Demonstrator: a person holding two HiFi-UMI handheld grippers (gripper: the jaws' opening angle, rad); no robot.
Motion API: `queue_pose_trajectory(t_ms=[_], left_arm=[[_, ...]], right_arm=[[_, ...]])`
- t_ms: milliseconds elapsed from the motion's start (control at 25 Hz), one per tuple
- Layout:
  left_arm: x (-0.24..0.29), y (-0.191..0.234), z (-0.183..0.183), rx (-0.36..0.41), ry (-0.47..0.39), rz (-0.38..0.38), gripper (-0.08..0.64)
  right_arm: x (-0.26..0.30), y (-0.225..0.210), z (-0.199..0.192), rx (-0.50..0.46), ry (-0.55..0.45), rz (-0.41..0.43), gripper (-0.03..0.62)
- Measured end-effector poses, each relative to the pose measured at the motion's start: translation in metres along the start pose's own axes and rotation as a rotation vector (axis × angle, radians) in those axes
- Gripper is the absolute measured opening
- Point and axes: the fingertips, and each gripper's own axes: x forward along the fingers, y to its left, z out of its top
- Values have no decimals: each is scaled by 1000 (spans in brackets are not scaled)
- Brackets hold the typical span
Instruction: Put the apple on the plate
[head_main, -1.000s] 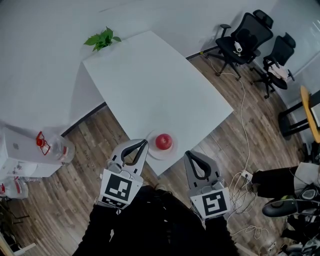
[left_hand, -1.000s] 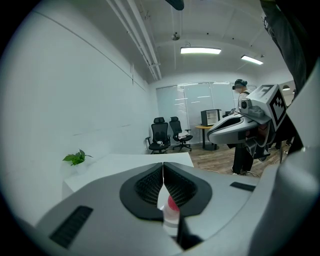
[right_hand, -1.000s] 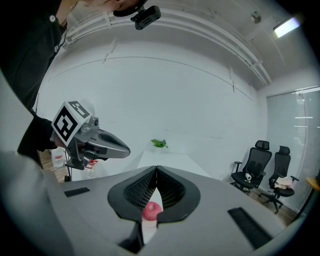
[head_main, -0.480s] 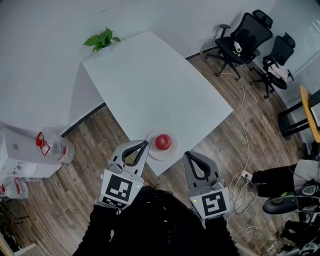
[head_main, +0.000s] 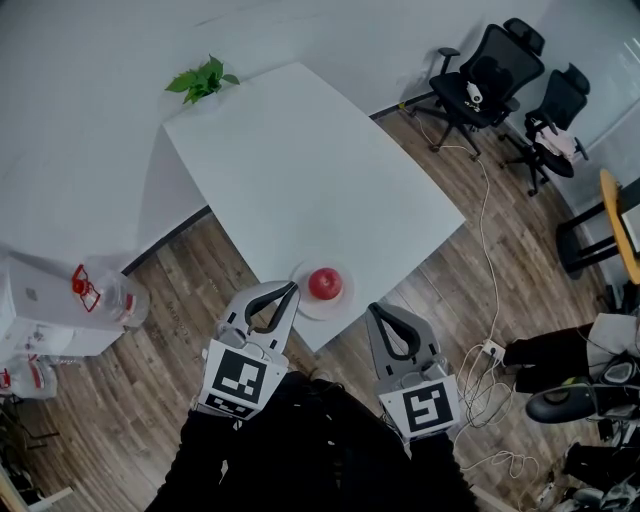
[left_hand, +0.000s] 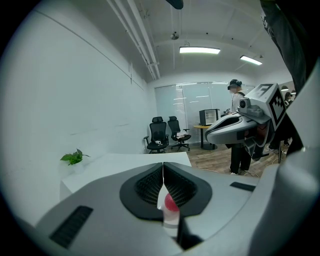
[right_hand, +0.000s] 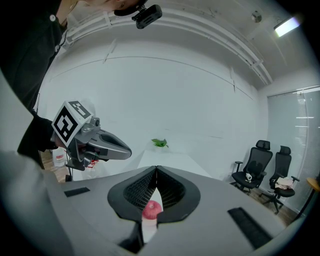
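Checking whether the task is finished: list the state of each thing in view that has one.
apple, resting on the plate, free of both grippers.
plate, flat at the near corner of the table, holding the apple.
left gripper, shut, empty.
right gripper, shut, empty.

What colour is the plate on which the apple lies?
White; the plate shows best in the head view.

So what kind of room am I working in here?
Most likely an office: black swivel chairs, a white table on wood flooring, and ceiling strip lights.
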Motion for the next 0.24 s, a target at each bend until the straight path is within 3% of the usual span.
queue_pose_trajectory(t_ms=[240], left_arm=[[1,0,0,1,1,0,17]], right_arm=[[0,-1,0,-7,2,3,40]])
